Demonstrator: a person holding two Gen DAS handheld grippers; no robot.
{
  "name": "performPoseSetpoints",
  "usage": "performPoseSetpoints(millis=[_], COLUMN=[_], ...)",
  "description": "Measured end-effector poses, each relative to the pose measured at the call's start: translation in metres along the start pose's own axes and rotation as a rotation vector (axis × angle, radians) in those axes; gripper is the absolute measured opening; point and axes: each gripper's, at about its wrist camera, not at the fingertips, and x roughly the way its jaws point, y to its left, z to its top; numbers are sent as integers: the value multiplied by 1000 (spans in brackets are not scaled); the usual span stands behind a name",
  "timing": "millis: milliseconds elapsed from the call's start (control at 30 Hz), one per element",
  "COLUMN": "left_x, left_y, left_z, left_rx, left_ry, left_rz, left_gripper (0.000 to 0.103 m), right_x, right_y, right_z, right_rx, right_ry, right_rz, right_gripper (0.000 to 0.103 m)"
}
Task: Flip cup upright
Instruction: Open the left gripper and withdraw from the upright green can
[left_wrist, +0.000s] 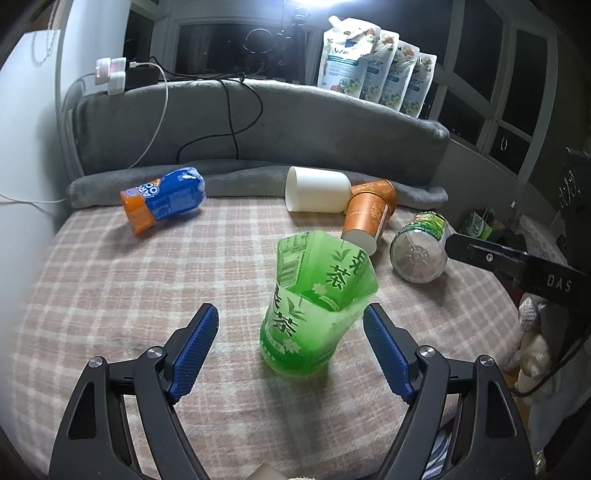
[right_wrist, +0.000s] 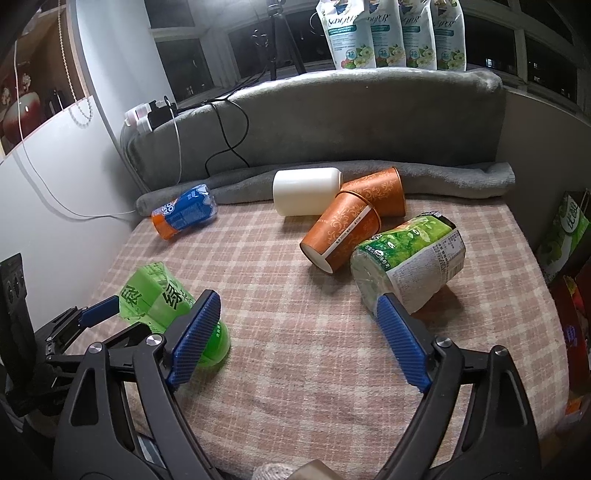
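Note:
A green cup (left_wrist: 310, 314) cut from a tea bottle stands upright on the checked blanket (left_wrist: 147, 280), mouth up. My left gripper (left_wrist: 290, 325) is open, its blue pads on either side of the cup and apart from it. The cup also shows in the right wrist view (right_wrist: 159, 299), with the left gripper around it. My right gripper (right_wrist: 299, 314) is open and empty above the blanket. Its right pad (right_wrist: 400, 339) is just in front of a clear cup with a green label (right_wrist: 410, 258) that lies on its side.
A white cup (right_wrist: 306, 190), two orange cups (right_wrist: 343, 232) and a blue and orange cup (right_wrist: 184, 216) lie on their sides toward the back. A grey cushion (right_wrist: 332, 122) with cables walls the back. Refill pouches (right_wrist: 391, 33) stand behind it.

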Motion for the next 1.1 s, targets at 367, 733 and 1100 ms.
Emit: performPoseSetpoints(millis=[367,733,1100], left_x=[-27,-48,-67], left_y=[8,11,7], left_z=[3,15,19], left_rx=[-7,-40,-28], left_ry=[-59,-166,-258], left_rz=[40,106,180], left_gripper=[81,81,81], right_x=[-5,-17,-38], right_y=[3,8,4], right_z=[1,2,-4], right_rx=[-5,-8,12], right_ry=[-15,-72,-170], right_rz=[-7,-30,-66], right_gripper=[89,89,98])
